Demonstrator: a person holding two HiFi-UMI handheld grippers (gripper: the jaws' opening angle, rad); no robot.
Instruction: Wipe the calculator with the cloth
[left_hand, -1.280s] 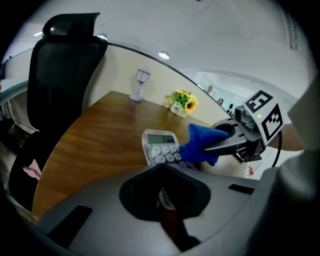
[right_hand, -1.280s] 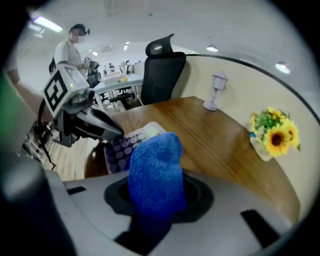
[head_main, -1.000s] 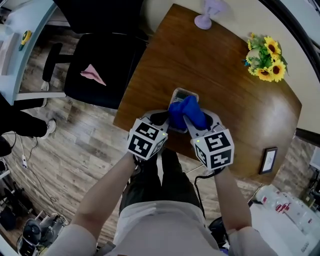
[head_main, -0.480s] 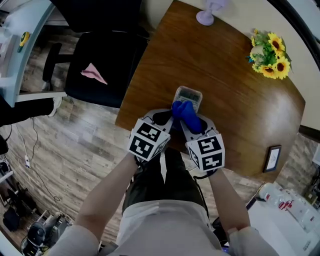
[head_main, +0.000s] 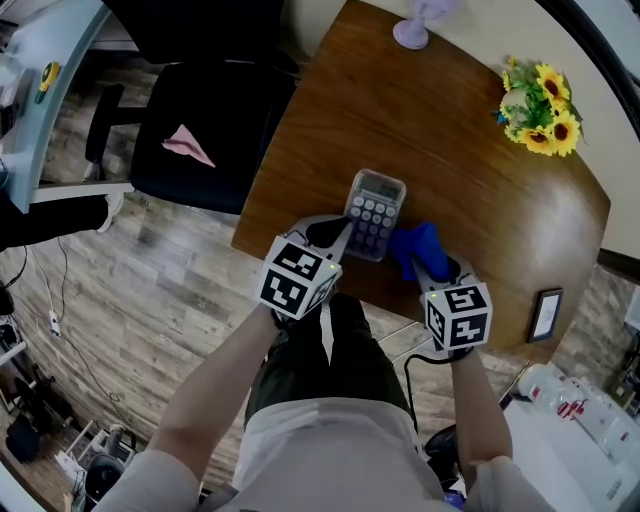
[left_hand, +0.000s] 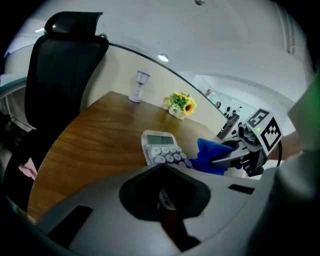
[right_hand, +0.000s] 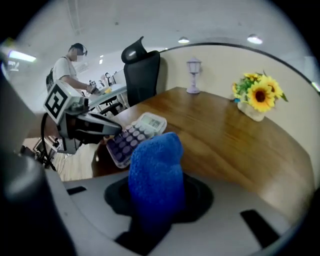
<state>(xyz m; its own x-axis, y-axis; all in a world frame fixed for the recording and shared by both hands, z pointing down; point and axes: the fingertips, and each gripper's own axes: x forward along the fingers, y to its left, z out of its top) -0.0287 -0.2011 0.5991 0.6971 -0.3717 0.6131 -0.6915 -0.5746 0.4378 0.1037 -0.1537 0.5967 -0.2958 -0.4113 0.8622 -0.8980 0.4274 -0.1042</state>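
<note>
Calculator (head_main: 375, 213) is sited near the near edge of the worktop (head_main: 450, 140), keys up, display at the far end. Its near-left edge is clamped by the left gripper (head_main: 336, 238), whose jaws are closed onto the casing. This is read mainly from the right gripper view.

Cloth (head_main: 416, 244) is pinched in the right gripper (head_main: 432, 268). The jaws are closed on it and a thick blue wad is left sticking out in front. The wad is parked just right of the calculator, off the keys. Contact with the worktop cannot be told.

Step judged: between strokes, next pass to be lined up.

- Wad to be brought left over the keypad and laid flat, not tip-first.
- Strokes to be run along the long axis, display to near end, so the load is taken by the left clamp.
- Pressure to be kept light, as keys can be depressed and the casing levered out of the jaws.
- Left gripper to be held fixed throughout.
- Display to be covered too.
</note>
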